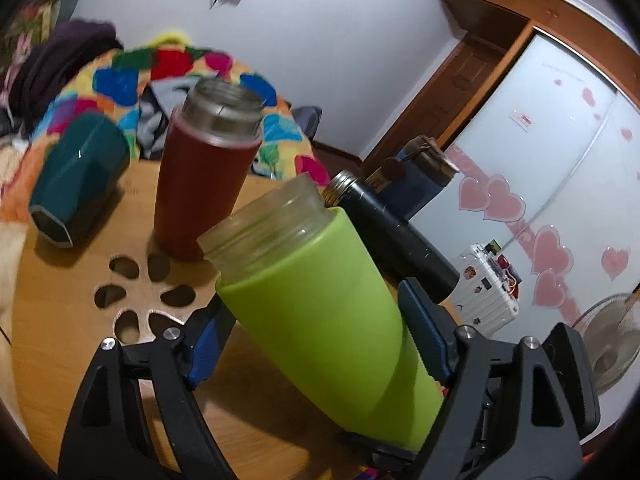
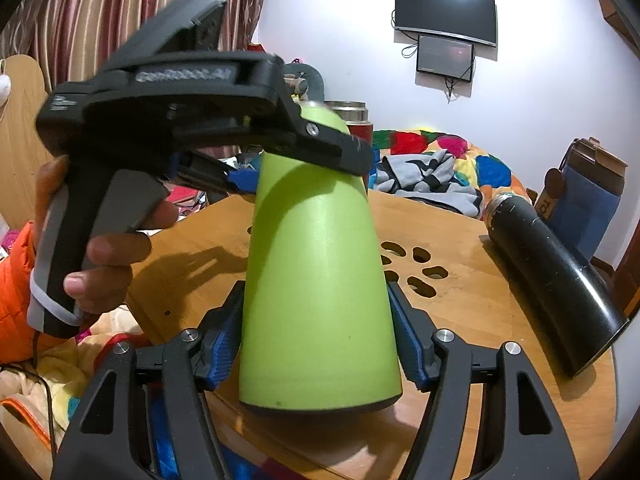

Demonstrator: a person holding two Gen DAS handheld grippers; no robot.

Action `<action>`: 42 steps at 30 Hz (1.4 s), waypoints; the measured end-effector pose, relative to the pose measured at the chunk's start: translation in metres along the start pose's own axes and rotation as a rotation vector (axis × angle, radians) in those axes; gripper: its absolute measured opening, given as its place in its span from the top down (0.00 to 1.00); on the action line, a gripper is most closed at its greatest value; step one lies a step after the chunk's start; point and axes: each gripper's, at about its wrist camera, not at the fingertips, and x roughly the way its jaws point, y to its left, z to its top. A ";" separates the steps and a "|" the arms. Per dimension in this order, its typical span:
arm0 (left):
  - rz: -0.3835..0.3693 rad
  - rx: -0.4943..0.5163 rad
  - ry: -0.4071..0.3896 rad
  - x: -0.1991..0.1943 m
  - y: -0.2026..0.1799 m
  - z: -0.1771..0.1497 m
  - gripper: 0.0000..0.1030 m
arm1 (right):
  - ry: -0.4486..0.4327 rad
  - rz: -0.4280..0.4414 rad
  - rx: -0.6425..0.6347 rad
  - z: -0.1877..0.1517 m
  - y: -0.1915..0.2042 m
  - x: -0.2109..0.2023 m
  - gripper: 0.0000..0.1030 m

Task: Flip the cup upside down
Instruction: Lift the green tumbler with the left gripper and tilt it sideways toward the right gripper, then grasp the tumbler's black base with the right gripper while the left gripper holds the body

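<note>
A green-sleeved glass cup (image 1: 320, 312) with an open mouth is held tilted above the round wooden table (image 1: 64, 320). My left gripper (image 1: 316, 320) is shut on its upper body. In the right wrist view the same green cup (image 2: 316, 280) fills the middle, base toward the camera. My right gripper (image 2: 316, 340) has its blue pads (image 2: 408, 344) at both sides of the lower body, shut on it. The left gripper (image 2: 296, 160), held by a hand, clamps the cup's far end.
On the table stand a red flask (image 1: 200, 184) with a steel neck, a dark teal cup (image 1: 76, 184) on its side, a black flask (image 2: 556, 280) on its side and a blue mug (image 2: 588, 200). The table has a cut-out hole pattern (image 1: 140, 296). A bed with a colourful blanket (image 2: 436, 160) lies behind.
</note>
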 end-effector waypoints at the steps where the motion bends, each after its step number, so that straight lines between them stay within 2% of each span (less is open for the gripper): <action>1: -0.003 -0.015 0.010 0.002 0.004 -0.001 0.21 | 0.001 0.005 0.003 -0.001 0.000 0.000 0.40; 14: 0.021 -0.074 0.091 0.018 0.021 -0.003 0.13 | 0.007 0.031 0.024 -0.004 -0.002 0.002 0.40; 17: 0.091 -0.036 0.099 0.021 0.016 -0.004 0.10 | 0.011 0.034 0.031 -0.005 -0.003 0.002 0.40; 32: 0.037 -0.119 0.159 0.027 0.033 -0.006 0.10 | 0.009 0.037 0.038 -0.007 -0.007 0.006 0.40; 36: 0.044 -0.108 0.155 0.022 0.032 -0.006 0.08 | 0.022 0.041 0.034 -0.008 -0.007 0.007 0.40; 37: 0.055 -0.101 0.146 0.020 0.031 -0.006 0.04 | 0.028 0.043 0.035 -0.009 -0.007 0.007 0.39; 40: 0.146 -0.024 0.068 0.002 0.024 -0.009 0.02 | 0.041 0.060 0.044 -0.014 -0.008 0.009 0.39; 42: 0.170 -0.008 0.056 -0.004 0.024 -0.011 0.02 | 0.047 0.058 0.047 -0.017 -0.008 0.010 0.39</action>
